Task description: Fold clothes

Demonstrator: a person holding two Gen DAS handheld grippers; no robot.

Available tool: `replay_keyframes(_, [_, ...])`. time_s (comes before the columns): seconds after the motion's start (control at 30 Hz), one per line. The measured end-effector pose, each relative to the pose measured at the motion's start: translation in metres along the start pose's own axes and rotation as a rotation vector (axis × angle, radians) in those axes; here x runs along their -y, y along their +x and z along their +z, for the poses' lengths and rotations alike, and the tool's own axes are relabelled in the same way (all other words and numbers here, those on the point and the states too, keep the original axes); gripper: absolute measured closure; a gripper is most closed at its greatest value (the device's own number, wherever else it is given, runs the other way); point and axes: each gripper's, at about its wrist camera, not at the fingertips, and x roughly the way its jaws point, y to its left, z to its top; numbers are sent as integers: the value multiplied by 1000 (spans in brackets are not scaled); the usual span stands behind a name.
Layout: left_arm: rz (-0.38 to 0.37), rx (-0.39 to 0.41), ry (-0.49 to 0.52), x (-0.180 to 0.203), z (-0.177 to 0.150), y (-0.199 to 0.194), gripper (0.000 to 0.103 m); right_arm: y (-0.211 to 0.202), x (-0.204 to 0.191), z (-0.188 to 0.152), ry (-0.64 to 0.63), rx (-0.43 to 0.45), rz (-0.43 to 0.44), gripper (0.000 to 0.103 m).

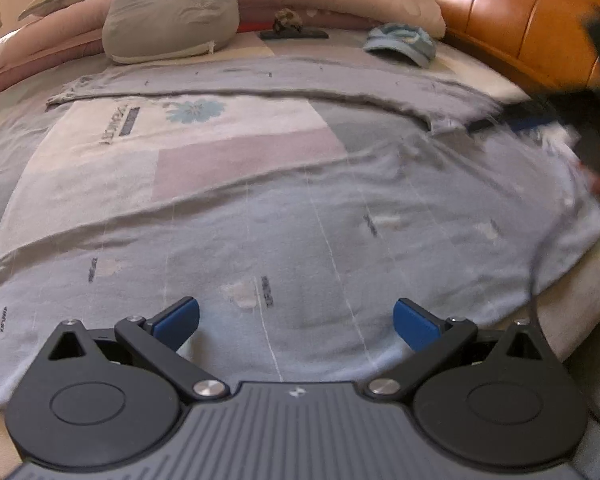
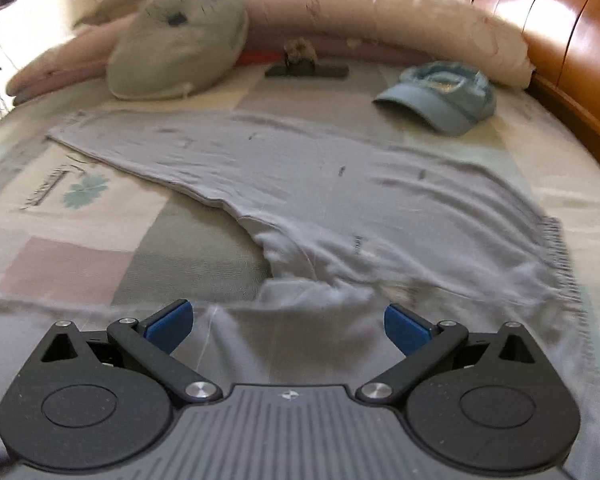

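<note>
A pale grey-blue pair of trousers (image 1: 284, 224) lies spread on the bed, one leg near me and the other leg (image 1: 260, 80) stretched across farther back. My left gripper (image 1: 296, 320) is open and empty just above the near leg. My right gripper (image 2: 288, 322) is open and empty over the crotch and waist area of the trousers (image 2: 308, 208). It also shows blurred at the right edge of the left wrist view (image 1: 540, 120), over the waist end.
The patchwork bed sheet (image 1: 204, 148) lies under the trousers. A grey pillow (image 2: 180, 44), a rolled pink duvet (image 2: 380, 20), a blue cap (image 2: 444, 96) and a dark flat object (image 2: 306, 70) sit at the back. The orange wooden headboard (image 2: 560, 32) runs along the right.
</note>
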Motion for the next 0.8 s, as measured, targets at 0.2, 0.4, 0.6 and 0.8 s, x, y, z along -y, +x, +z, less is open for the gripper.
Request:
replay_keyframes(0.2, [6, 51, 39, 8, 23, 5, 1, -42, 10, -60, 28, -40, -36, 0])
replay_keyframes(0.4, [118, 39, 90, 16, 27, 29, 1, -32, 4, -92, 36, -66, -82, 0])
replay_keyframes(0.6, [78, 5, -78, -18, 8, 17, 1, -31, 9, -97, 79, -49, -75, 0])
replay_keyframes(0.8, [116, -1, -92, -22, 13, 2, 1, -33, 9, -102, 78, -9, -72, 0])
